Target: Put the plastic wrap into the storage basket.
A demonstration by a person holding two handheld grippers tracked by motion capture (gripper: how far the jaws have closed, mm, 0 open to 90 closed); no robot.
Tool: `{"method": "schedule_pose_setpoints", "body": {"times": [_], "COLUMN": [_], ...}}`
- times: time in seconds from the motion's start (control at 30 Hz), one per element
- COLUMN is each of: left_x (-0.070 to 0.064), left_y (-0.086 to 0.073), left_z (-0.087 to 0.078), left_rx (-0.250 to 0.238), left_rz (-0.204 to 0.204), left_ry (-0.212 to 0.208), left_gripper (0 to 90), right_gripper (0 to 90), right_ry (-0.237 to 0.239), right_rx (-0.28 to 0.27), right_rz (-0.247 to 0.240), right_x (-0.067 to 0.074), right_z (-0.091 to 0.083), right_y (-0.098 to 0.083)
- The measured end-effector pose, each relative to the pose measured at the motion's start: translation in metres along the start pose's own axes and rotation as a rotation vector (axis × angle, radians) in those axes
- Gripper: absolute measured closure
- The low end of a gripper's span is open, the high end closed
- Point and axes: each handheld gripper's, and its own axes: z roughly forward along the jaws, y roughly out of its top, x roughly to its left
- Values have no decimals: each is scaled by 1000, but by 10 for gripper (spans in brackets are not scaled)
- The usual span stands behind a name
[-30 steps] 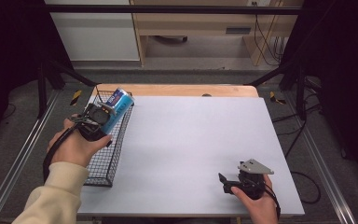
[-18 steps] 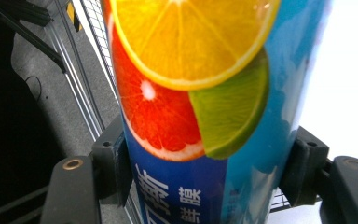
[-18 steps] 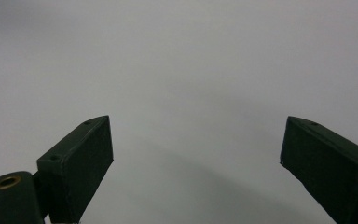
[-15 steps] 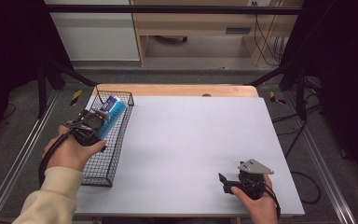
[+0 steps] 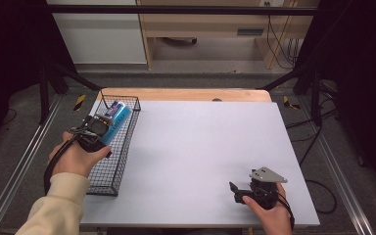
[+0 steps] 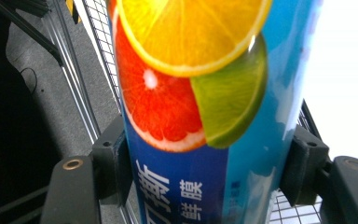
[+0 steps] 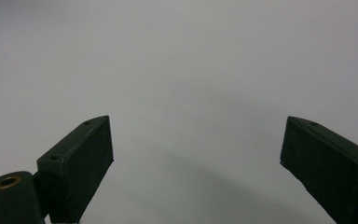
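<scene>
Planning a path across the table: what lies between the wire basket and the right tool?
In the high view, nothing: bare white tabletop runs from the wire basket to the right tool.

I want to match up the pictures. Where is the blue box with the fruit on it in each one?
High view: the blue box is at the left, over the wire basket, in the left gripper.
Left gripper view: the blue box stands up the middle, between the jaws.
Right gripper view: no box, just grey table.
Shared landmark: the basket's mesh.

Left claw (image 5: 108,128) lowered blue box (image 5: 117,119) (citrus print), seemingly into basket (image 5: 122,161)
</scene>
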Motion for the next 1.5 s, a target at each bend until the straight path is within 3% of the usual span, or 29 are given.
{"method": "schedule_pose_setpoints", "body": {"times": [0.5, 1.17, 1.4, 1.5], "left_x": [10, 14, 14, 14], "left_y": [-1, 6, 8, 9], "left_z": [23, 49, 57, 62], "left_rx": [30, 103, 143, 150], "left_rz": [-56, -70, -52, -70], "left_ry": [-33, -60, -69, -73], "left_gripper": [319, 320, 319, 319], "right_gripper": [96, 96, 96, 96], "right_ry": [5, 8, 10, 12], "right_rx": [5, 5, 6, 7], "right_rz": [-8, -1, 1, -3], "right_x": [0, 0, -1, -1], "right_z": [1, 1, 1, 1], "right_y": [0, 0, 0, 0]}}
